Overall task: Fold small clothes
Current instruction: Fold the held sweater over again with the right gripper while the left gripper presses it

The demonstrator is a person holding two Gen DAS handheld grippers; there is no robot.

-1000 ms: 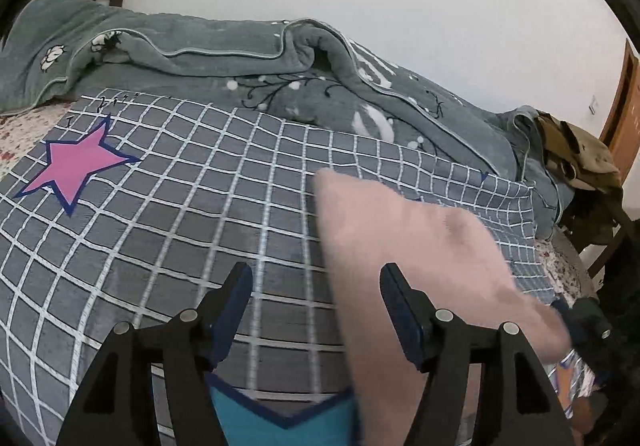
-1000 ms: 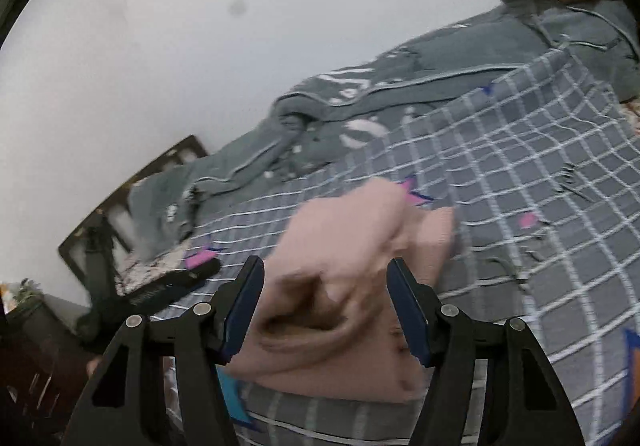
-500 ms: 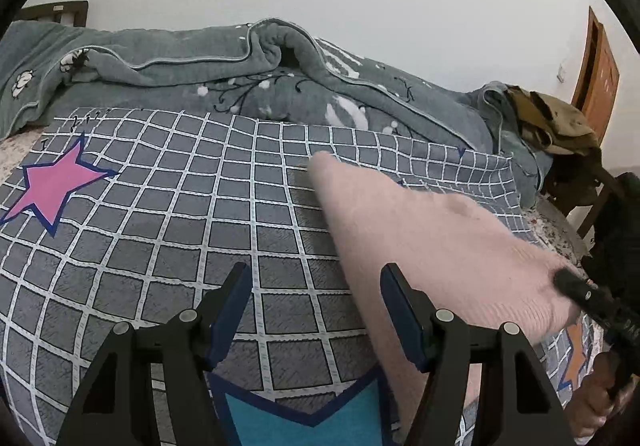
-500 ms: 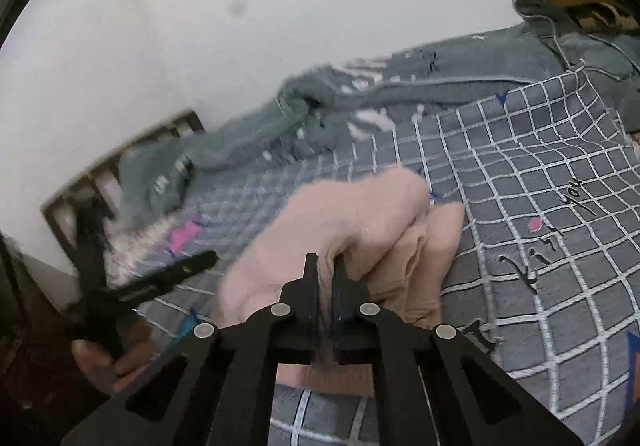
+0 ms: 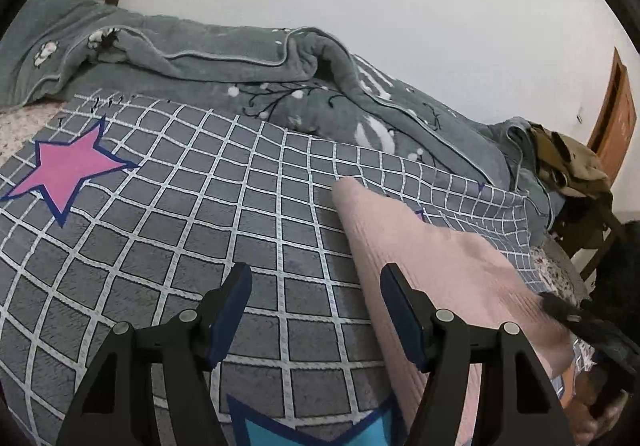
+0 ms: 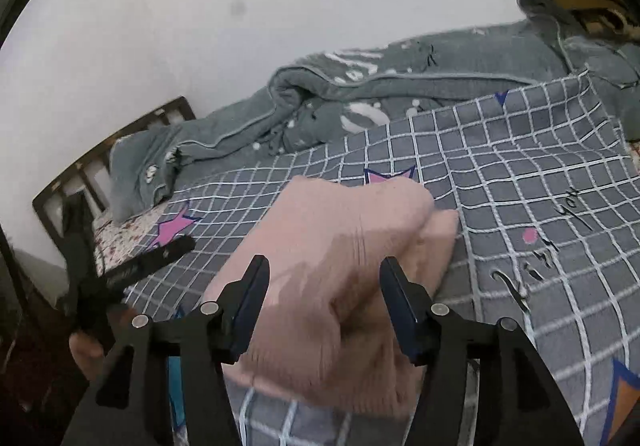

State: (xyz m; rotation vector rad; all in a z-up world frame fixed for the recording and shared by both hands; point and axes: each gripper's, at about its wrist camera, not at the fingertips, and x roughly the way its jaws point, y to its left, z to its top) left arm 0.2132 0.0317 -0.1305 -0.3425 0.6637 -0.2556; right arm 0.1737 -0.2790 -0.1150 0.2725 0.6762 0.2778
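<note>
A pink knitted garment (image 5: 420, 258) lies folded on the grey checked bedspread (image 5: 200, 226). My left gripper (image 5: 316, 310) hangs open over the bedspread, and the garment's left edge passes under its right finger. In the right wrist view the garment (image 6: 340, 238) bulges up between the fingers of my right gripper (image 6: 324, 298). Those jaws are opening, and the pads stand clear of the cloth. The left gripper (image 6: 132, 270) shows at the left there, held in a hand. The right gripper's tip (image 5: 568, 314) pokes in at the garment's right end in the left wrist view.
A rumpled grey quilt (image 5: 240, 57) is piled along the wall behind the bedspread (image 6: 520, 165). A dark wooden headboard (image 6: 100, 161) stands at the left end. Brown clothes on a chair (image 5: 568, 165) and a wooden door (image 5: 612, 117) are at the right.
My right gripper shut on the pink garment half a second ago and has now opened off it. The garment has settled on the bed. The left gripper stays open and barely moved.
</note>
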